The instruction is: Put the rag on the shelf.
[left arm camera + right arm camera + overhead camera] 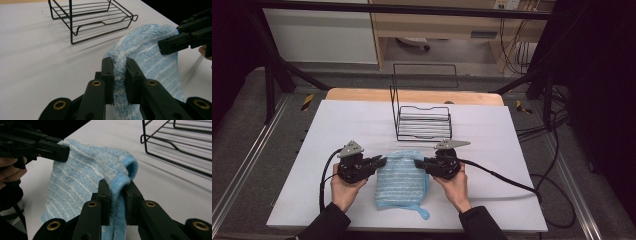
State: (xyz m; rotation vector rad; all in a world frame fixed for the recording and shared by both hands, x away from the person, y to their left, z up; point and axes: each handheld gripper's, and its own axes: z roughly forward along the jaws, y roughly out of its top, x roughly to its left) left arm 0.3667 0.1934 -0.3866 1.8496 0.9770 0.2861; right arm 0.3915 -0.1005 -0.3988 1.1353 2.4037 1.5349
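The left gripper (381, 161) pinches the blue towel's (402, 182) left far corner. The right gripper (418, 163) pinches its right far corner. No writing is readable.

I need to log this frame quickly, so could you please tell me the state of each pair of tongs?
Left tongs: shut on the blue towel.
Right tongs: shut on the same towel's other top corner.
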